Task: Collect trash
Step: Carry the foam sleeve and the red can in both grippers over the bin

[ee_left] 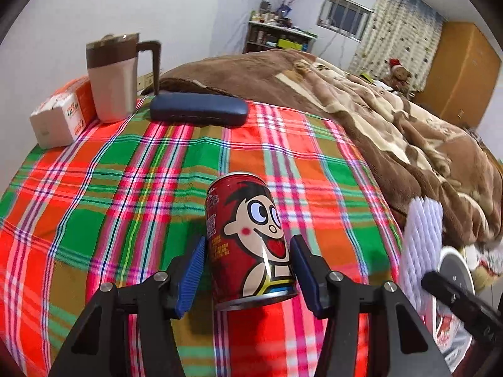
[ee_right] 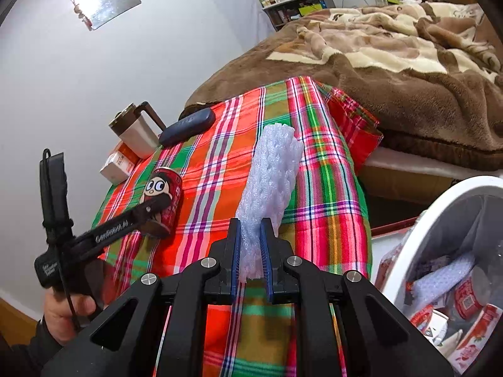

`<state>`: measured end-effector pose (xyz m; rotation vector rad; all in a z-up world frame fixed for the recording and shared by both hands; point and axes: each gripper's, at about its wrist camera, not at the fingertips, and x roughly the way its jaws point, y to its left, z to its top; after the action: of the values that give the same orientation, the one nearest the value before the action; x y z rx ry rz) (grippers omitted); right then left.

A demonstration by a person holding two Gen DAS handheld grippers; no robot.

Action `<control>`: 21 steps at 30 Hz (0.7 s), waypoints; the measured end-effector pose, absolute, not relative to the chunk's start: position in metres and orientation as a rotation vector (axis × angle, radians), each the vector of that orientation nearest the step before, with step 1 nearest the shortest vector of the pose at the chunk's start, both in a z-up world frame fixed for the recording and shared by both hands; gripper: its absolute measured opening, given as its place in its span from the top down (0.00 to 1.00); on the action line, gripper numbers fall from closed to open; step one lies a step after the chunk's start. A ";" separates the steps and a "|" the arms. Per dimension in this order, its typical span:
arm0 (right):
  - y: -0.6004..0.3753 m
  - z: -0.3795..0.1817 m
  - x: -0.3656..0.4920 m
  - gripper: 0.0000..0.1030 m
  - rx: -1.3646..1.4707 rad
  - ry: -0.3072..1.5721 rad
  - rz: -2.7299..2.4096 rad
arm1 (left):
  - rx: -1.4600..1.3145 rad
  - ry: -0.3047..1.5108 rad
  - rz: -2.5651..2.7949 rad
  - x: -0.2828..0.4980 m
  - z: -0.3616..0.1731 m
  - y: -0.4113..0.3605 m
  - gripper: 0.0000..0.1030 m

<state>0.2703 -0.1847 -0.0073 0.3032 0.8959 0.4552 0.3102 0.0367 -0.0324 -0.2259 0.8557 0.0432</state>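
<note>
A red drink can (ee_left: 251, 220) with a cartoon face stands upright on the plaid tablecloth (ee_left: 125, 188). My left gripper (ee_left: 248, 243) straddles it, and both blue pads (ee_left: 193, 270) lie against its sides. In the right wrist view the same can (ee_right: 165, 182) sits between the left gripper's fingers (ee_right: 147, 210). My right gripper (ee_right: 250, 224) is shut on a white foam net sleeve (ee_right: 270, 169), held up over the table's right part. That foam sleeve (ee_left: 421, 245) shows at the right edge of the left wrist view.
A white bin (ee_right: 408, 235) with wrappers and foam inside stands low at the right, off the table edge. A brown-lidded mug (ee_left: 111, 84), a dark glasses case (ee_left: 198, 110) and a small box (ee_left: 59, 116) line the far edge. A bed with a brown blanket (ee_left: 377, 110) lies beyond.
</note>
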 end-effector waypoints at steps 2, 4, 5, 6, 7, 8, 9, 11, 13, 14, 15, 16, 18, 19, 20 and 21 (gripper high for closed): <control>-0.187 -0.004 0.263 0.88 0.296 0.890 0.452 | -0.208 0.846 0.020 0.298 -0.026 0.030 0.47; -0.189 -0.002 0.257 0.88 0.290 0.886 0.448 | -0.197 0.837 0.003 0.286 -0.021 0.024 0.47; -0.191 0.000 0.252 0.88 0.288 0.884 0.444 | -0.190 0.831 -0.008 0.278 -0.017 0.020 0.47; -0.193 0.001 0.248 0.88 0.287 0.882 0.442 | -0.185 0.826 -0.015 0.272 -0.014 0.017 0.47; -0.196 0.003 0.244 0.88 0.286 0.879 0.438 | -0.180 0.822 -0.022 0.266 -0.012 0.014 0.47; -0.197 0.004 0.240 0.88 0.286 0.876 0.434 | -0.177 0.819 -0.030 0.260 -0.009 0.011 0.47; -0.200 0.006 0.236 0.88 0.286 0.873 0.429 | -0.173 0.817 -0.039 0.253 -0.007 0.007 0.47; -0.206 0.010 0.227 0.88 0.286 0.865 0.417 | -0.163 0.811 -0.057 0.241 -0.002 -0.003 0.47; -0.211 0.013 0.219 0.88 0.286 0.859 0.408 | -0.154 0.806 -0.072 0.231 0.001 -0.011 0.47; -0.213 0.014 0.216 0.88 0.286 0.856 0.403 | -0.148 0.803 -0.082 0.225 0.003 -0.016 0.47; -0.216 0.015 0.212 0.88 0.285 0.852 0.398 | -0.144 0.802 -0.093 0.220 0.004 -0.021 0.47; -0.218 0.017 0.209 0.88 0.285 0.848 0.394 | -0.142 0.801 -0.104 0.216 0.005 -0.026 0.47; -0.222 0.019 0.203 0.88 0.283 0.841 0.386 | -0.136 0.798 -0.126 0.208 0.007 -0.036 0.47; -0.225 0.020 0.201 0.88 0.283 0.838 0.382 | -0.131 0.796 -0.136 0.205 0.008 -0.041 0.47; -0.227 0.021 0.198 0.88 0.283 0.834 0.378 | -0.128 0.795 -0.144 0.202 0.009 -0.045 0.47; -0.230 0.022 0.196 0.88 0.282 0.831 0.373 | -0.125 0.793 -0.152 0.200 0.010 -0.049 0.47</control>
<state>0.1955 -0.2296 0.0218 0.2818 0.8310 0.3734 0.1999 -0.0486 0.0102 -0.1249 0.7930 -0.1518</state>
